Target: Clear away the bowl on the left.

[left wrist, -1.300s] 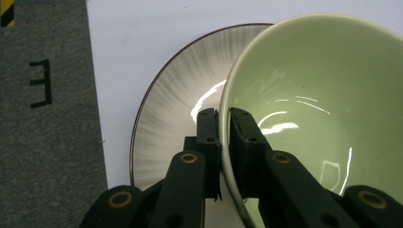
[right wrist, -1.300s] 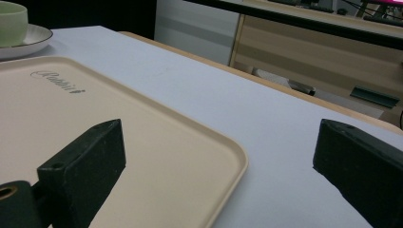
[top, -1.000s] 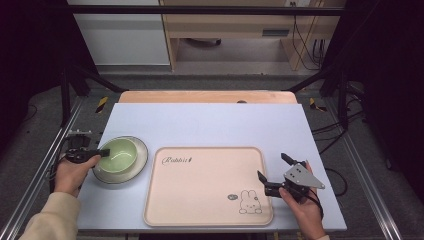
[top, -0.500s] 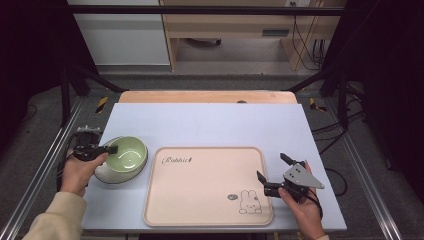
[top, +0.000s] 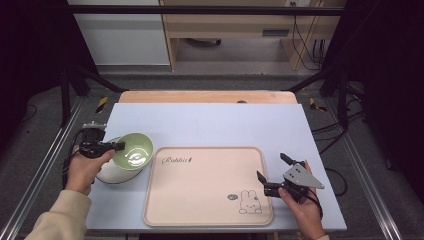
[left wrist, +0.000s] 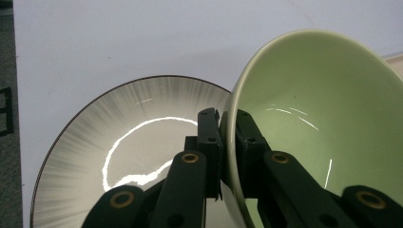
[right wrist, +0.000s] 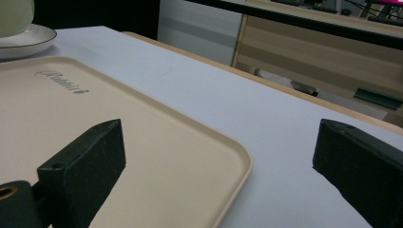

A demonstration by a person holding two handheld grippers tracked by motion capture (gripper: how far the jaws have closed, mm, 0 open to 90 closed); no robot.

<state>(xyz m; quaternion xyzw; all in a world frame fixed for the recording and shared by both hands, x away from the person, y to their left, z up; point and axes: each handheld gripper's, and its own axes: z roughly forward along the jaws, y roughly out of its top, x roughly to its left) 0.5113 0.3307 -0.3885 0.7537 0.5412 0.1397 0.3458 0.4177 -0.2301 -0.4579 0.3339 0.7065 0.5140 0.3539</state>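
The left tool (left wrist: 228, 142) is clamping the green bowl's (top: 133, 150) rim, lifting it tilted off the grey plate (top: 111, 173) at the tray's (top: 205, 186) nine o'clock. Next likely calls for carrying it over the tray. The right tool (top: 272, 174) is hovering, jaws spread.

Green bowl (left wrist: 313, 123) cut off at right and bottom edges of left gripper view, hiding part of white plate (left wrist: 119, 156). Small dark mark on tray (top: 232, 197) too small to identify.
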